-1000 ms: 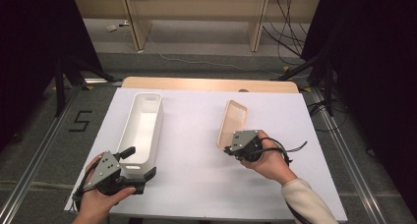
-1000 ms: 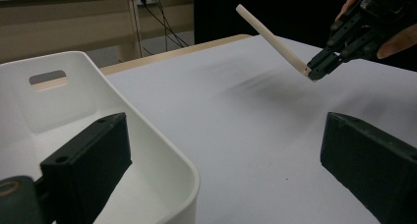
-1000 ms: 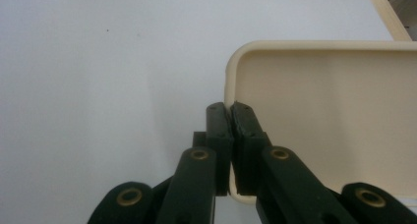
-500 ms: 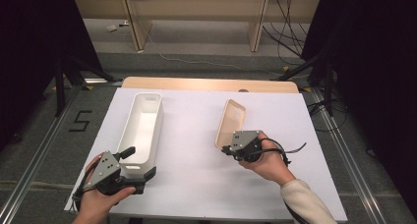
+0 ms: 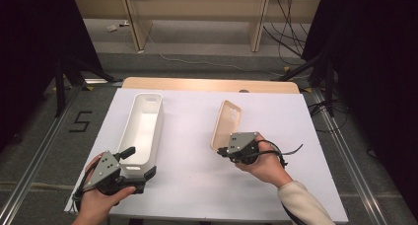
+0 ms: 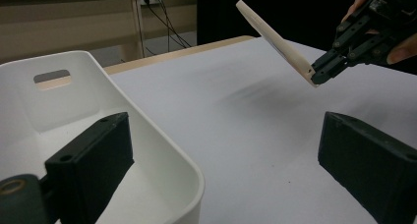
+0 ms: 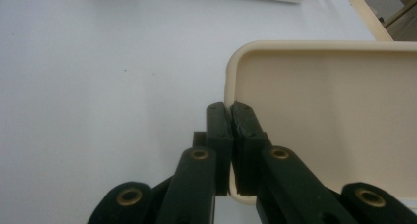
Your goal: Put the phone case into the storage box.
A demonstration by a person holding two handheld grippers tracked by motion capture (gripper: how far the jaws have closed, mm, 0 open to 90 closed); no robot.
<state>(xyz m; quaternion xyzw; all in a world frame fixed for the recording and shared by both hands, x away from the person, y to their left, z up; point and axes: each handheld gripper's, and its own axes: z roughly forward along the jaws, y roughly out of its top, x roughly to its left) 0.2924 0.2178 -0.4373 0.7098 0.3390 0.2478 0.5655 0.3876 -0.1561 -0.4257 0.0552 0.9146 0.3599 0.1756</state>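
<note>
While the right gripper (image 5: 224,151) clamps the near rim of the beige lid (image 5: 226,124), the lid is lifted off the white table (image 5: 197,185), its far end tilted upward, well apart from the white bin (image 5: 143,131) to its left. At that bin's near end the left gripper (image 5: 140,162) stands with jaws wide apart, one inside the bin and one outside, squeezing nothing.

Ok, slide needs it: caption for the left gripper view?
Right tool holds the beige lid tilted above the table, beside the white bin.
</note>
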